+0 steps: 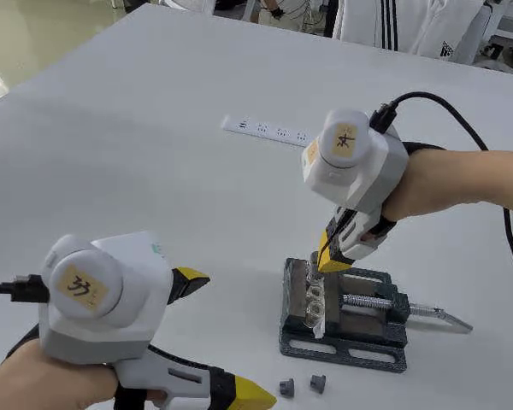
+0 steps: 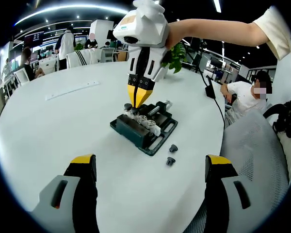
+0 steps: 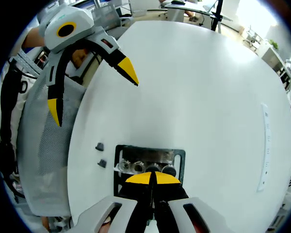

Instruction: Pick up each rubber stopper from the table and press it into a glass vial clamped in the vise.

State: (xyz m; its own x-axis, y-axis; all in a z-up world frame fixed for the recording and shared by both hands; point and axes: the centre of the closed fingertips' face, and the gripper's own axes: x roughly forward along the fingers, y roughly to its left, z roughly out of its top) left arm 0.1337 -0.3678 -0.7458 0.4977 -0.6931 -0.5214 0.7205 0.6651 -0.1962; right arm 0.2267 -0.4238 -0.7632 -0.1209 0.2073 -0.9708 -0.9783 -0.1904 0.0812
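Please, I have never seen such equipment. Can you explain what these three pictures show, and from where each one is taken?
There is no robot here. A person holds a hand tool with two yellow-tipped jaws in each hand. The head view comes from a camera on the person's head. The two round pictures come from cameras riding on the tools, each looking along its own jaws. The right gripper points down at the glass vials clamped in a dark vise. Its jaws are closed together; whether they pinch anything I cannot tell. The left gripper hovers open and holds nothing. On the white table two loose grey rubber stoppers lie beside the vise, and a white power strip lies farther back.
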